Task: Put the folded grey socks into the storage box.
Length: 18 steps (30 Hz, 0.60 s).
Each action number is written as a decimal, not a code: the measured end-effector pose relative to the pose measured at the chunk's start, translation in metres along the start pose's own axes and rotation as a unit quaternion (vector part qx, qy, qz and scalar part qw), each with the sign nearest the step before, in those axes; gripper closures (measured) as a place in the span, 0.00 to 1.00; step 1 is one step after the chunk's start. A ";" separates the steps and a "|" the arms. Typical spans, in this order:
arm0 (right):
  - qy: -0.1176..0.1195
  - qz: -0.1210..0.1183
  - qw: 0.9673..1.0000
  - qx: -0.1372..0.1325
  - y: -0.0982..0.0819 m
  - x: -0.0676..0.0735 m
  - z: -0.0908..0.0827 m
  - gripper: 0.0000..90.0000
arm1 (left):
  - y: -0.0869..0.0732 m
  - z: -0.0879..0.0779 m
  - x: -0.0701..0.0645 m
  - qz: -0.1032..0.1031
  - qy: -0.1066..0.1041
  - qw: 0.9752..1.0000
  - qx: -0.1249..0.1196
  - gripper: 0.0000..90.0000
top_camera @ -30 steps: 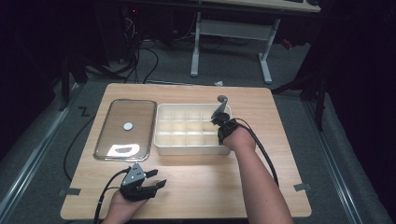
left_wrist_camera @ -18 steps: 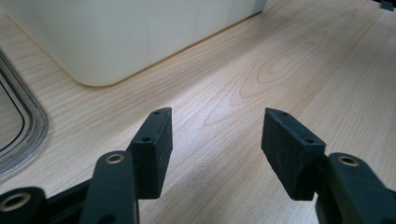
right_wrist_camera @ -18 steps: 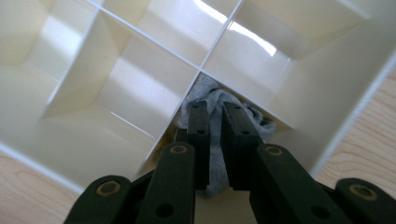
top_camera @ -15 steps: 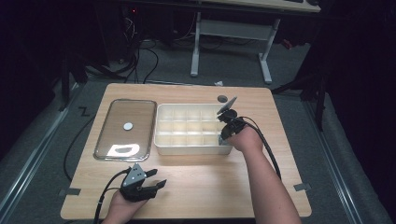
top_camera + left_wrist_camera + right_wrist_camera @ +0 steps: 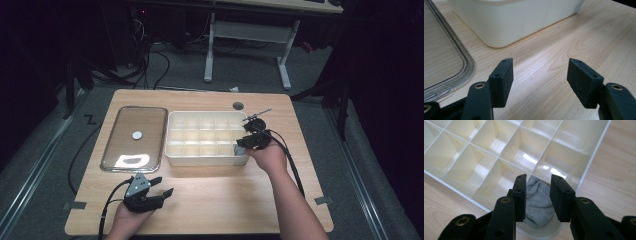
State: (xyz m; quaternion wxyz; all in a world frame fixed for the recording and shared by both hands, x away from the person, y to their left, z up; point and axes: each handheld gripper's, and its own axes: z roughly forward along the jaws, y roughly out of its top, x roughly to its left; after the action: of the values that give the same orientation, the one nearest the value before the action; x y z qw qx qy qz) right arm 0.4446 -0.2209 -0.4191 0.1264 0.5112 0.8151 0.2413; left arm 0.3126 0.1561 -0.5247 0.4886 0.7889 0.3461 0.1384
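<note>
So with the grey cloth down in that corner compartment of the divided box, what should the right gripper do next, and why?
Probably lift the right gripper straight up and clear of the divided box. Its jaws have just been opening, and the grey cloth lies bunched in the near corner compartment between the pads, apparently released. The left gripper waits open over the table, beside the clear lid.

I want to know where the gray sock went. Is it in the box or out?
In. The gray sock lies bunched in a corner compartment of the white box, seen between the right gripper's jaws.
</note>
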 end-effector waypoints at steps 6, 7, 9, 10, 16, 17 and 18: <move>0.011 0.007 0.999 -0.046 -0.013 -0.004 -0.011 0.71 | 0.000 0.000 0.000 -0.001 0.003 1.000 -0.001 0.42; 0.009 0.004 0.999 -0.049 -0.015 -0.003 -0.012 0.70 | 0.000 0.000 0.000 -0.001 0.003 1.000 -0.001 0.42; 0.016 0.009 0.998 -0.061 -0.020 -0.003 -0.013 0.70 | 0.000 0.000 0.000 -0.002 0.004 1.000 -0.003 0.42; 0.018 0.011 0.998 -0.061 -0.023 -0.004 -0.014 0.69 | 0.000 0.000 0.000 -0.002 0.004 1.000 -0.003 0.42; 0.011 0.003 0.997 -0.071 -0.038 -0.003 -0.014 0.66 | 0.000 -0.001 -0.002 0.003 0.006 1.000 -0.002 0.42; 0.003 -0.010 0.997 -0.078 -0.044 -0.001 -0.015 0.65 | 0.000 -0.001 -0.002 0.002 0.006 1.000 -0.004 0.42; 0.003 -0.009 0.996 -0.085 -0.047 -0.001 -0.016 0.65 | 0.001 -0.001 -0.002 0.001 0.007 1.000 -0.006 0.42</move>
State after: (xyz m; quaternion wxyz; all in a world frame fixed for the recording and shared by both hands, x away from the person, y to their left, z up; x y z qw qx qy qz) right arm 0.4011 -0.2431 -0.4301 0.1691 0.4904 0.7968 0.3099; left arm 0.3108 0.1551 -0.5233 0.4912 0.7852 0.3474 0.1464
